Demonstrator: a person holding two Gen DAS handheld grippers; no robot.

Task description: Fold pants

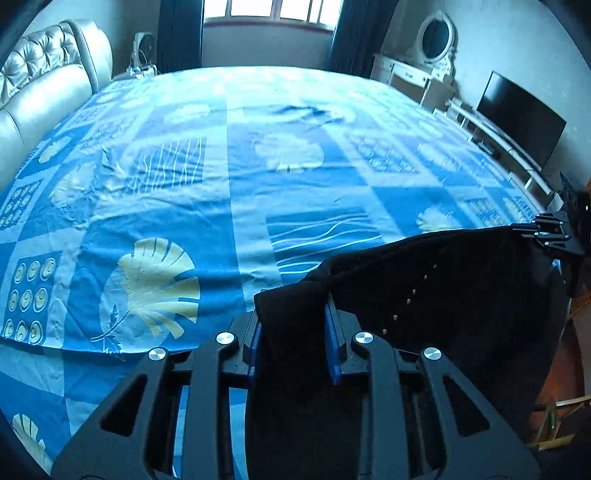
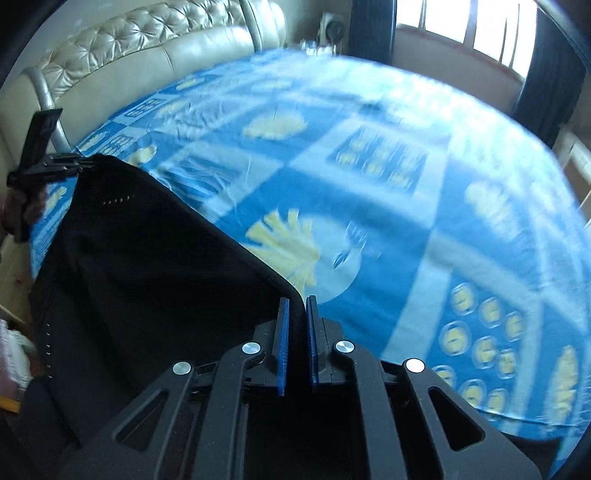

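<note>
Pants [image 1: 443, 295] pinched at both ends of top edge: left gripper [image 1: 293, 328] clamped on one corner, right gripper [image 2: 295, 332] on other. Long axis stretched between grippers, cloth hanging at near edge of bed [image 1: 221, 184]; both equally near.

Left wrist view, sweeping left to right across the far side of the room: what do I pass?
Tufted headboard → window → oval mirror on the white dressing table → dark TV screen → right gripper clamping the black pants.
</note>
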